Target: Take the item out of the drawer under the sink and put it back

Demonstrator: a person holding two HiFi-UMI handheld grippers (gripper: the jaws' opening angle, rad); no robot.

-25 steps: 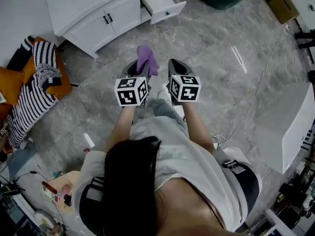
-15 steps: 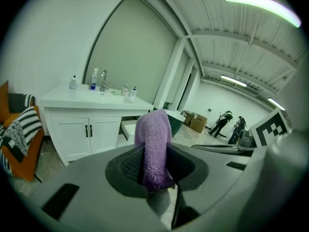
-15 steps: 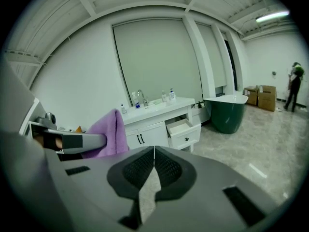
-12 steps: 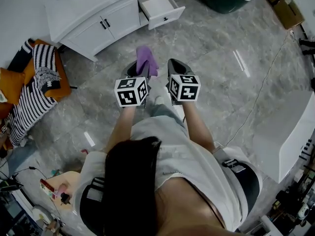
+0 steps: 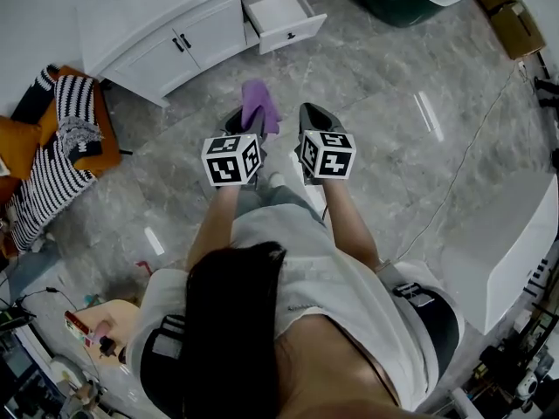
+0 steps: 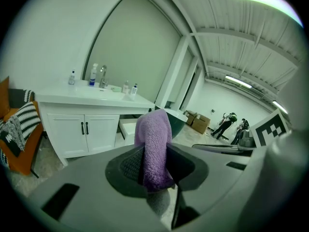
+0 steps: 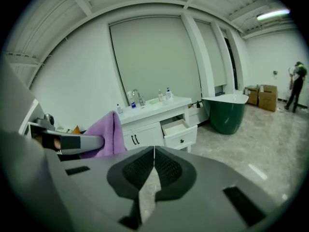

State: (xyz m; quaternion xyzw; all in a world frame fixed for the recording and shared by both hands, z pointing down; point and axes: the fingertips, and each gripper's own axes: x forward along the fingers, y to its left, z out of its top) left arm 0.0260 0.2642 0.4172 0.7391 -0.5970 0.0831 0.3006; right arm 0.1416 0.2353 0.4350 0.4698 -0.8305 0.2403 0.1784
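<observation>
A folded purple towel (image 5: 259, 105) sticks up from my left gripper (image 5: 246, 122), whose jaws are shut on it; the left gripper view shows the purple towel (image 6: 154, 149) pinched between the pads. Beside it my right gripper (image 5: 310, 119) is shut with nothing between its jaws, as its own view shows (image 7: 154, 151). Both are held over the floor, well short of the white sink cabinet (image 5: 166, 20). The cabinet's drawer (image 5: 281, 16) stands pulled out at the right end and looks empty; the drawer (image 7: 181, 131) also shows in the right gripper view.
An orange chair with striped cushions (image 5: 61, 138) stands left of the cabinet. A dark green bathtub (image 7: 232, 111) sits right of the drawer. Bottles (image 6: 93, 74) line the sink top. People (image 6: 227, 124) and cardboard boxes (image 6: 200, 123) are far off. A cable (image 5: 454, 182) crosses the grey marble floor.
The view has drifted slightly, with the cabinet and drawer shifting a little left and up. Both grippers keep their pose and the towel stays gripped.
</observation>
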